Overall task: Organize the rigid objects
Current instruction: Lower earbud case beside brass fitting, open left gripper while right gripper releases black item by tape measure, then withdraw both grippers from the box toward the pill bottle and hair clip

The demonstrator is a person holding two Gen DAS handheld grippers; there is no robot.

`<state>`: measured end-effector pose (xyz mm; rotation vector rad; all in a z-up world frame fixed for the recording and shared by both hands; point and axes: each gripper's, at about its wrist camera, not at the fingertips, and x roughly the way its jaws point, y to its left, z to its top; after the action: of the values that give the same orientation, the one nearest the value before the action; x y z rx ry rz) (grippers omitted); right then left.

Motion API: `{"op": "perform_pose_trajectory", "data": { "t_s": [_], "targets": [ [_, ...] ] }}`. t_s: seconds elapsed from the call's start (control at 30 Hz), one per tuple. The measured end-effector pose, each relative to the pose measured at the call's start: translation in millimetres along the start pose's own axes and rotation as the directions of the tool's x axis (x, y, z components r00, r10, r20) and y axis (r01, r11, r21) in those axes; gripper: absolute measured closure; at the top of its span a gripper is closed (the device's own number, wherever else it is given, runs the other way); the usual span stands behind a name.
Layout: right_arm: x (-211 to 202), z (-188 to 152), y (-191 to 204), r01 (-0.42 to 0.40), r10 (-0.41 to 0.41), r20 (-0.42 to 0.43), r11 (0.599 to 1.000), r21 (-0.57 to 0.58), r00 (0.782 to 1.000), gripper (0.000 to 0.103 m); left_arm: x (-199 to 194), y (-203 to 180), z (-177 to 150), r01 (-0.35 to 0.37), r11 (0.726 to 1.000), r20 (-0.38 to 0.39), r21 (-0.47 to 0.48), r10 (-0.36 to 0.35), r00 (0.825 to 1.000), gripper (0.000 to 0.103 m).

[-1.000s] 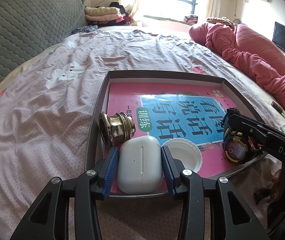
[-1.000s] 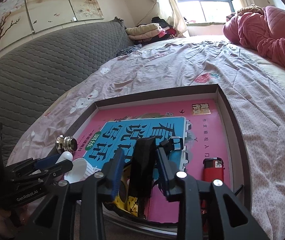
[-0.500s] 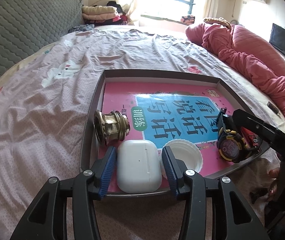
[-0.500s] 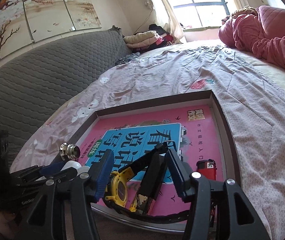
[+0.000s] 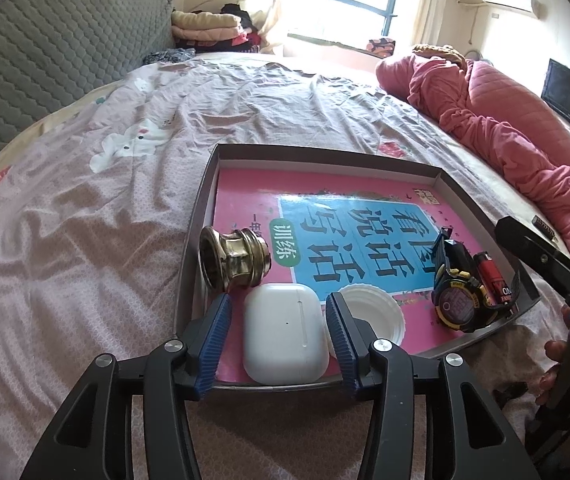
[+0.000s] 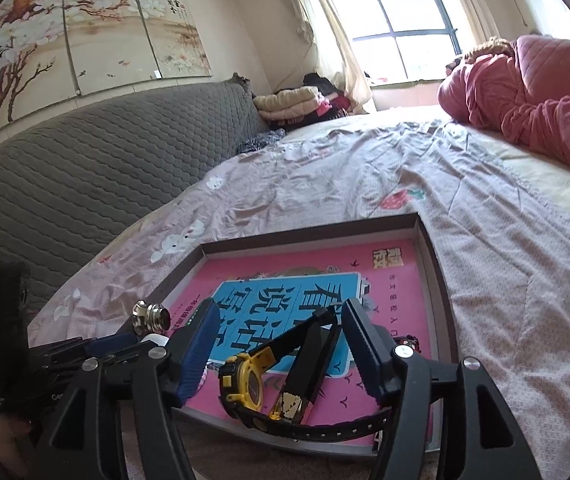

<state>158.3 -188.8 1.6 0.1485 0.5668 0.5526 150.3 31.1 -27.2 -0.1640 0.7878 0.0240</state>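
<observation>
A shallow brown tray (image 5: pixel 325 151) on the bed holds a pink book. At its near edge lies a white earbud case (image 5: pixel 285 332) between the blue pads of my left gripper (image 5: pixel 279 301). Those jaws are opening, with a gap on each side of the case. Beside the case are a brass fitting (image 5: pixel 233 260) and a white lid (image 5: pixel 373 312). A yellow-and-black watch (image 6: pixel 245 384) lies in the tray (image 6: pixel 305 236) between the fingers of my right gripper (image 6: pixel 281 308). Those jaws are also opening, and the pads stand clear of the watch. A red lighter (image 5: pixel 493 276) lies beside the watch (image 5: pixel 457 300).
The tray rests on a pink patterned bedsheet (image 5: pixel 85 220). A grey quilted headboard (image 6: pixel 105 152) runs along the left. A pink quilt (image 5: pixel 505 120) is heaped at the far right. Folded clothes (image 5: pixel 213 26) sit by the window. A person's hand (image 5: pixel 557 352) holds the right gripper's handle.
Both pairs of jaws have widened. The left pads came off the earbud case. The right gripper let go of the watch, which now lies in the tray, and pulled back and up.
</observation>
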Motion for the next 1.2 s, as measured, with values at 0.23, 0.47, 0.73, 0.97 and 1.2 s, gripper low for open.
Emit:
{"op": "perform_pose_trajectory", "data": {
  "t_s": [0.23, 0.47, 0.73, 0.97, 1.2],
  "targets": [
    [-8, 0, 2, 0.014, -0.014, 0.020, 1.000, -0.009, 1.000, 0.040, -4, -2, 0, -0.003, 1.000, 0.002, 0.007, 0.003, 1.000, 0.052],
    [-15, -1, 0, 0.031, -0.031, 0.030, 1.000, 0.000, 0.999, 0.040, -7, 0, -1, -0.012, 1.000, 0.000, -0.001, 0.012, 1.000, 0.052],
    [-23, -4, 0, 0.052, -0.052, 0.033, 0.999, 0.009, 0.998, 0.040, -12, 3, -3, -0.018, 1.000, 0.001, -0.008, 0.018, 1.000, 0.046],
    [-36, -7, -3, 0.082, -0.083, 0.047, 0.996, 0.027, 0.995, 0.040, -20, 3, -2, -0.008, 1.000, 0.014, -0.014, 0.008, 1.000, 0.043],
    [-48, -11, -5, 0.108, -0.110, 0.047, 0.993, 0.045, 0.993, 0.040, -32, 3, -3, -0.016, 1.000, 0.029, -0.021, 0.017, 0.999, 0.037]
  ]
}}
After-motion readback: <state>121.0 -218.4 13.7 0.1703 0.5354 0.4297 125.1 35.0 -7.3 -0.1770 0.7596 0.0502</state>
